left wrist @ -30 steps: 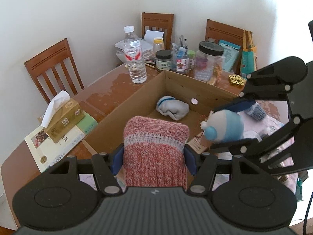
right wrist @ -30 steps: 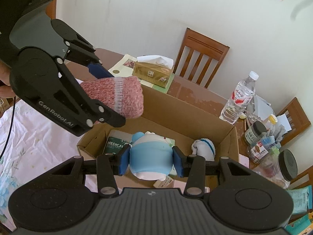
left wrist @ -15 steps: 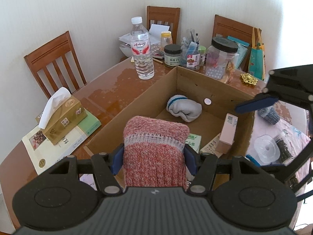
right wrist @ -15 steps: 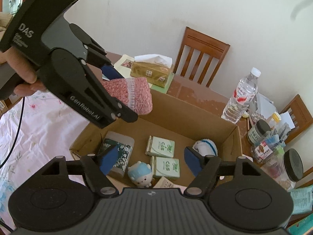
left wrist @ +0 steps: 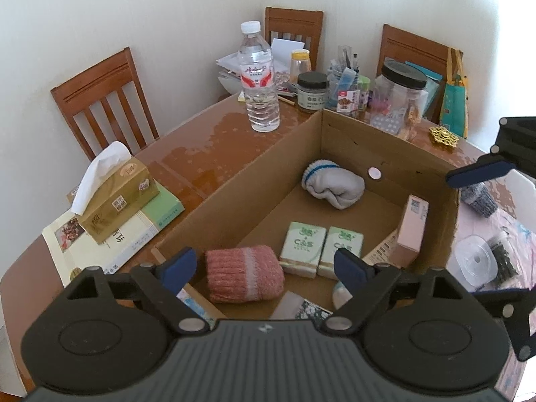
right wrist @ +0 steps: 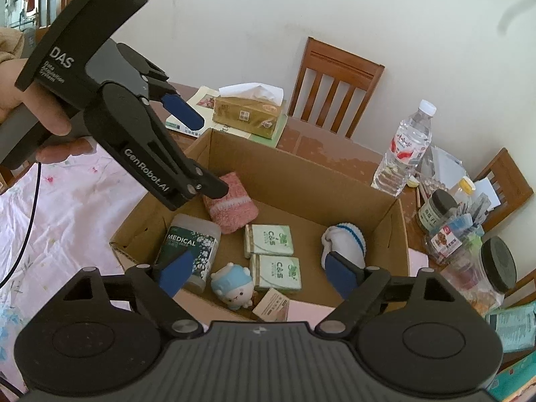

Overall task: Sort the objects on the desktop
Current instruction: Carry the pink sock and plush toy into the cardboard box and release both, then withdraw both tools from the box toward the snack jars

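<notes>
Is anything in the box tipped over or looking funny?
Mostly tidy. The little blue toy lies tipped on its back, face up, by the tissue packs. The pink box leans against the cardboard box wall instead of lying flat. Nothing looks spilled or broken.

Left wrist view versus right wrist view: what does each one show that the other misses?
Only the left wrist view shows the pink carton standing against the box wall and the gold ornament. Only the right wrist view shows the MEDICAL pack, the whole blue-capped toy and a hand. Both show the cardboard box, red sock and two tissue packs.
</notes>
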